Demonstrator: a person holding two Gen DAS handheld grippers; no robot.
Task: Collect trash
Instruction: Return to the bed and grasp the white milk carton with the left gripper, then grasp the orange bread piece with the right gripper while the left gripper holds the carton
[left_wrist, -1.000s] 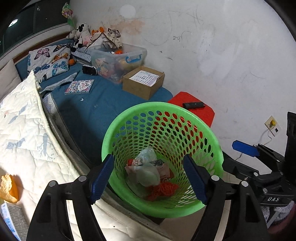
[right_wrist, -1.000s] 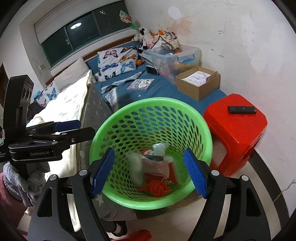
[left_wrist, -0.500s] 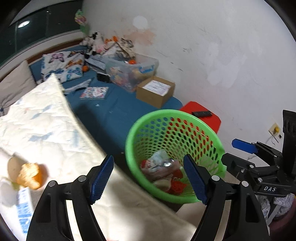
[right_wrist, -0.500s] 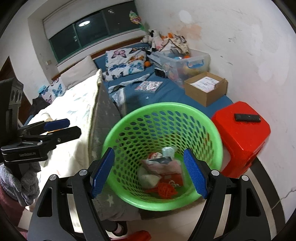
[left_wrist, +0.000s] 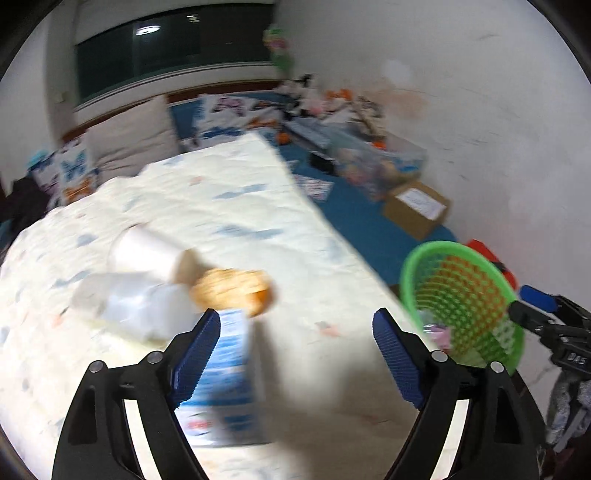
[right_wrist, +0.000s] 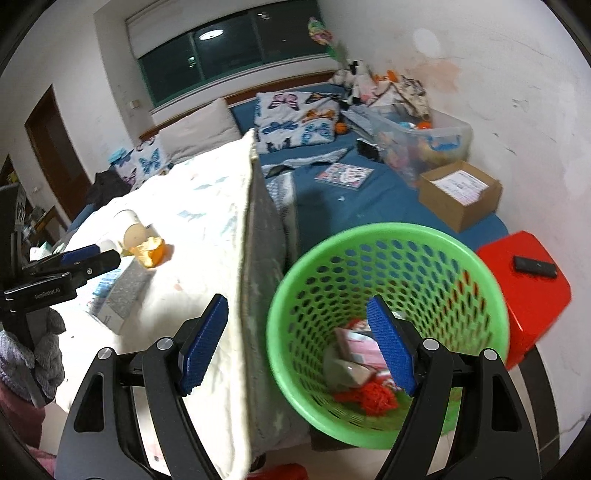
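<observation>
My left gripper (left_wrist: 295, 354) hovers over the white quilt (left_wrist: 258, 206), and its jaws are opening with nothing pressed between them. Just ahead lie an orange peel-like scrap (left_wrist: 232, 291), a white paper cup (left_wrist: 147, 254), clear plastic wrap (left_wrist: 136, 306) and a blue-and-white carton (left_wrist: 225, 384) under the left finger. The picture is blurred. My right gripper (right_wrist: 297, 345) stands open and empty above the quilt's edge and the green basket (right_wrist: 388, 229). The basket holds a pink packet (right_wrist: 358, 345) and red mesh (right_wrist: 373, 400). The right wrist view shows the left gripper (right_wrist: 99, 258) beside the carton (right_wrist: 118, 291).
A red stool (right_wrist: 524, 295) with a black remote (right_wrist: 535, 266) stands right of the basket. On the blue sheet behind are a cardboard box (right_wrist: 461, 192), a clear storage bin (right_wrist: 421, 140), a booklet (right_wrist: 343, 173) and pillows. The wall is close on the right.
My left gripper swung left, away from the basket and over the quilt, bringing the cup, scrap and carton before it. Its jaws stand wider. My right gripper drifted left; the basket sits further right.
</observation>
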